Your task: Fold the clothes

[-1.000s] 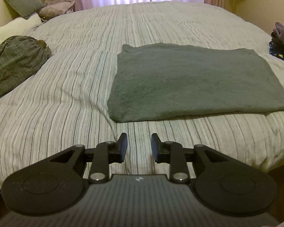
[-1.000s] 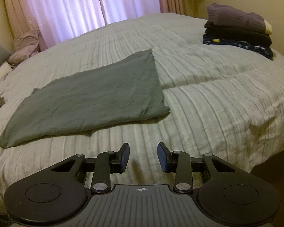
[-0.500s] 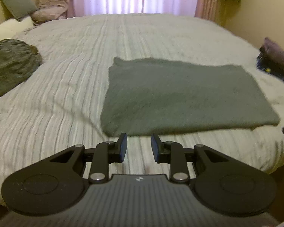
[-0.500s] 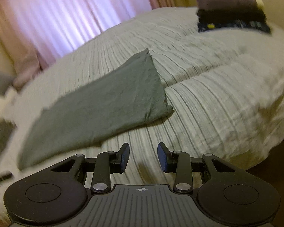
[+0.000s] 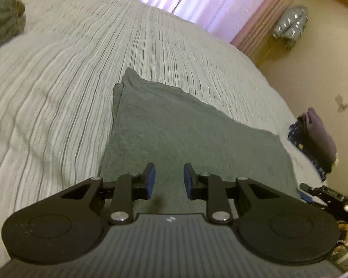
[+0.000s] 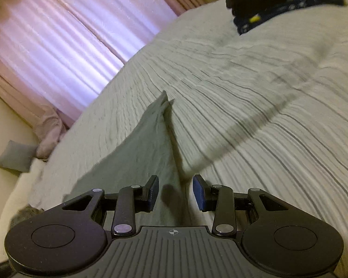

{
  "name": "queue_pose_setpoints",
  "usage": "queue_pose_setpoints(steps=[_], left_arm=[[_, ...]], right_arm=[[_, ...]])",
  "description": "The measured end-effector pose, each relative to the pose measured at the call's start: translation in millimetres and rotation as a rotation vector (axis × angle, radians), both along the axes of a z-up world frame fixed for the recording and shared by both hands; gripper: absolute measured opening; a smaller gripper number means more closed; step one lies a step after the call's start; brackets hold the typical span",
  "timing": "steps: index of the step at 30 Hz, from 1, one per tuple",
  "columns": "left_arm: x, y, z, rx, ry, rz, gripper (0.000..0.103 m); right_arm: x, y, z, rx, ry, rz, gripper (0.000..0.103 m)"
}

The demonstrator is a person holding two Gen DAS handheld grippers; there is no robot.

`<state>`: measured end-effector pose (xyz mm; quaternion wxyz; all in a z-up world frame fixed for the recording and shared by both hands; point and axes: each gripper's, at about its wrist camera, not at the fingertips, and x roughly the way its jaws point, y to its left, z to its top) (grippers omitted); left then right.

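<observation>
Bed (image 5: 58, 97): striped cover, our working surface.
Left hand-held gripper (image 5: 167, 180): spread, over the near edge of the grey garment (image 5: 185, 134).
Right hand-held gripper (image 6: 175, 192): spread at its right edge.
Garment: flat, already layered.
Advice: we'd pinch all layers, corners matched.
Beyond: folded stack (image 5: 317, 139).

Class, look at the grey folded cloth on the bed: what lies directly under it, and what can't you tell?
The grey folded cloth lies on the striped bedspread, which shows on all its visible sides. Its far corner shows stacked layers. Whether anything sits between the layers or beneath them is covered.
</observation>
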<state>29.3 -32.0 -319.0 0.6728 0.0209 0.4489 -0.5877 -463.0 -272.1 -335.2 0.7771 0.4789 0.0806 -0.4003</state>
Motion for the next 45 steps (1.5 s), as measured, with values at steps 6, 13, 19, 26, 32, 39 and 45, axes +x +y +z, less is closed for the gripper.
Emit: queue_pose_setpoints(steps=[6, 13, 19, 26, 32, 39, 45], left_arm=[[31, -19, -18, -0.01, 0.134, 0.012, 0.021], [42, -33, -36, 0.0, 0.191, 0.006, 0.021], [50, -36, -41, -0.01, 0.219, -0.013, 0.021], [62, -23, -37, -0.032, 0.236, 0.004, 0.021], [74, -9, -41, -0.041, 0.284, 0.018, 0.021], [82, 4, -37, -0.037, 0.298, 0.028, 0.021], [69, -3, -26, -0.058, 0.285, 0.005, 0.021]], right_arm=[[13, -53, -19, 0.059, -0.065, 0.082, 0.037], [21, -77, -39, 0.154, -0.175, 0.215, 0.036], [26, -80, -27, 0.204, -0.055, 0.187, 0.006], [118, -50, 51, -0.009, 0.545, 0.175, 0.004], [264, 35, 83, -0.333, 0.887, 0.328, 0.004], [319, 110, 26, -0.488, 1.027, 0.455, 0.028], [272, 137, 65, -0.549, 0.826, 0.515, 0.077]])
